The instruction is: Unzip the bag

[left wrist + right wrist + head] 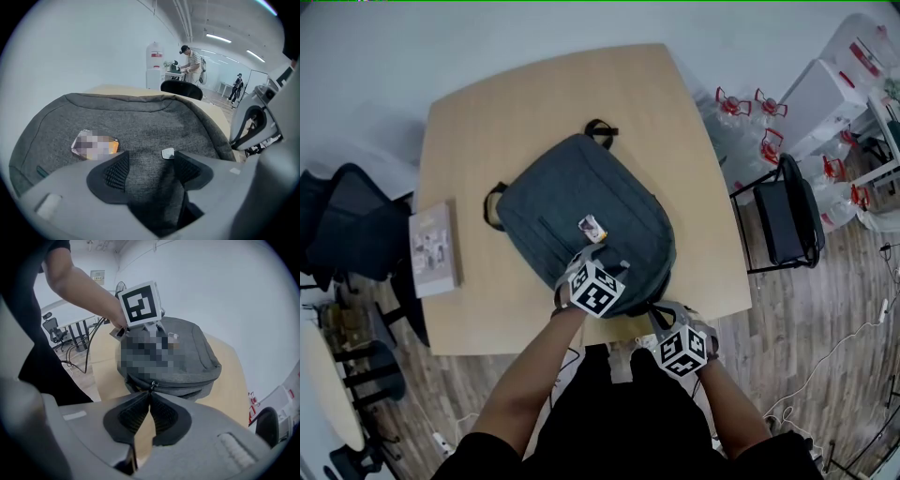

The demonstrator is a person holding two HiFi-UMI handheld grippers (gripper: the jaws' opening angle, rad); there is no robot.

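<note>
A dark grey backpack [581, 202] lies flat on the wooden table [487, 122], with a small orange-and-white tag [592, 227] on its front. My left gripper [591, 270] rests on the bag's near part. In the left gripper view its jaws [151, 169] pinch a fold of the grey fabric [164, 187], with a small silver tab [168, 153] by the right pad. My right gripper [664, 317] is at the bag's near right corner. In the right gripper view its tips [150, 394] meet on the zipper pull [151, 386] of the bag [187, 357].
A flat book or box [433, 248] lies at the table's left edge. A black chair [787, 220] and several water bottles [750, 122] stand to the right, and dark chairs [347, 225] to the left. People [192, 61] stand far off in the room.
</note>
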